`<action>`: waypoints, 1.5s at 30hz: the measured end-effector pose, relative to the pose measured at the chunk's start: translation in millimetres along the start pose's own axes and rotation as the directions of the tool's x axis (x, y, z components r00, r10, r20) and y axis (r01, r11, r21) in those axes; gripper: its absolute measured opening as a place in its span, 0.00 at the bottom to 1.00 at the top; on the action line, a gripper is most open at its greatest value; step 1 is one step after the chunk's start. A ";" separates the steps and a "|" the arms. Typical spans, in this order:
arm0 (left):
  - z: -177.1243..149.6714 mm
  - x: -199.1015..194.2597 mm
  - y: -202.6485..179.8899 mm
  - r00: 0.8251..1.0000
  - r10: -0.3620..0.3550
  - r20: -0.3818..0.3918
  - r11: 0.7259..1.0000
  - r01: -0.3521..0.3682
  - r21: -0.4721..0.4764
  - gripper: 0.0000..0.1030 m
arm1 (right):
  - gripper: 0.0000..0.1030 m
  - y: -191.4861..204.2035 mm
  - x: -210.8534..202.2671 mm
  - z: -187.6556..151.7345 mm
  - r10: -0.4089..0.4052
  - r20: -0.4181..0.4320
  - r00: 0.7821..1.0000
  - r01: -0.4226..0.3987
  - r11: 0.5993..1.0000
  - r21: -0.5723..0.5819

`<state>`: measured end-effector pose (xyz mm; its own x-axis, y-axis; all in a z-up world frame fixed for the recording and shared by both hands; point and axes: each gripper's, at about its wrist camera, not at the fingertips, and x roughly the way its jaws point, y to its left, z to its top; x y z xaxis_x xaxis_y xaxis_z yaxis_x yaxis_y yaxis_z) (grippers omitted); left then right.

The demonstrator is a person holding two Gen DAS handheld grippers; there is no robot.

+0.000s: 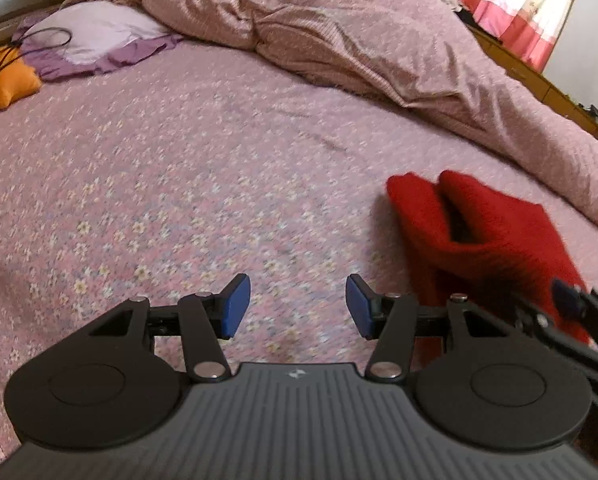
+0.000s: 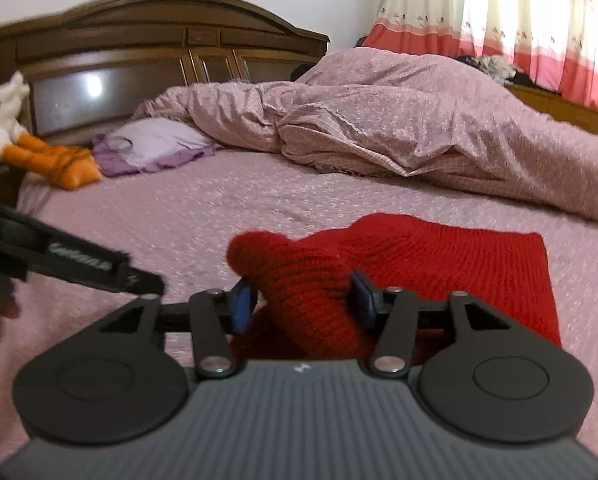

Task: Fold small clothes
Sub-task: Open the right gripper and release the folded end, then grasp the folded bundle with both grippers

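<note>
On the bed (image 2: pixel 219 200), a red knit (image 2: pixel 439 256) lies bunched between the right tool's (image 2: pixel 303 300) parted pads; left tool (image 1: pixel 298 306) gapes empty; no writing is legible.

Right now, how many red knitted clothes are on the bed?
1. The red knitted garment lies on the pink bedsheet, near the front, with one bunched end between the right gripper fingers. More could hide under the rumpled quilt.

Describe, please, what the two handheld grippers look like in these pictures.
Both look alike: the left gripper and right gripper have matte black linkage arms with silver pivot pins, blue pads on the fingers, round black discs and a ribbed grey body.
</note>
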<state>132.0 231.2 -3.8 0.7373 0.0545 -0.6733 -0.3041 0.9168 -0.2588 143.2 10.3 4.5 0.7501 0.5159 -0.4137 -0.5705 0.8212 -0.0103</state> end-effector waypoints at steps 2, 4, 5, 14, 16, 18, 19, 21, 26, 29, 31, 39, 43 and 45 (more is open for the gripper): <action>4.3 -4.2 -6.6 1.000 -0.007 0.012 1.000 0.007 0.019 0.57 | 0.53 -2.6 -10.5 2.4 0.029 0.010 1.000 -0.029 0.999 0.038; 8.5 -8.9 -13.6 1.000 -0.016 0.024 0.999 0.015 0.035 0.57 | 0.53 -6.9 -24.2 4.1 0.060 0.026 0.998 -0.062 0.995 0.082; 11.0 -11.5 -17.0 0.999 -0.024 0.029 0.999 0.023 0.041 0.57 | 0.53 -10.6 -30.2 4.9 0.072 0.030 0.997 -0.075 0.992 0.103; 31.6 -15.5 -61.7 0.993 -0.116 0.033 0.988 0.112 0.107 0.57 | 0.53 -62.0 -72.1 7.9 -0.022 0.049 0.999 0.006 0.954 0.300; 35.6 -11.5 -74.3 0.989 -0.142 0.033 0.982 0.137 0.130 0.57 | 0.53 -73.8 -77.7 6.0 -0.065 0.053 0.996 0.045 0.944 0.327; 39.6 -4.6 -86.4 0.987 -0.160 0.025 0.977 0.155 0.143 0.57 | 0.53 -86.0 -77.7 2.4 -0.105 0.045 0.993 0.082 0.928 0.364; 41.2 -0.3 -91.3 0.985 -0.170 0.020 0.975 0.165 0.145 0.57 | 0.53 -92.5 -77.3 -0.5 -0.124 0.036 0.992 0.100 0.916 0.389; 45.0 10.3 -101.8 0.983 -0.186 0.000 0.973 0.184 0.143 0.57 | 0.53 -106.1 -76.8 -9.5 -0.147 0.019 0.989 0.123 0.884 0.452; 48.6 35.5 -122.8 0.981 -0.191 -0.037 0.968 0.194 0.156 0.57 | 0.56 -133.3 -70.8 -32.3 -0.145 -0.030 0.989 0.137 0.813 0.566; 45.2 51.9 -132.9 0.984 -0.169 -0.062 0.970 0.177 0.166 0.57 | 0.56 -140.7 -65.5 -43.3 -0.125 -0.054 0.991 0.133 0.791 0.597; 41.6 62.8 -136.3 0.982 -0.167 -0.085 0.971 0.179 0.160 0.57 | 0.56 -144.4 -64.0 -50.4 -0.107 -0.061 0.992 0.122 0.776 0.619; 37.7 80.0 -147.9 0.985 -0.157 -0.068 0.972 0.167 0.164 0.57 | 0.56 -154.1 -63.2 -65.6 -0.076 -0.047 0.996 0.088 0.746 0.660; 36.2 82.6 -148.8 0.985 -0.167 -0.048 0.971 0.173 0.164 0.52 | 0.56 -156.1 -63.4 -68.6 -0.073 -0.046 0.996 0.085 0.738 0.670; 35.3 79.4 -150.7 0.985 -0.170 -0.026 0.969 0.172 0.179 0.34 | 0.56 -156.4 -64.8 -68.0 -0.078 -0.045 0.996 0.089 0.741 0.666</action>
<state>257.7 111.2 6.1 0.7622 -0.1126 -0.6374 -0.0600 0.9682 -0.2428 161.1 -168.1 -29.0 0.7767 0.4383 -0.4524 -0.1332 0.8162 0.5622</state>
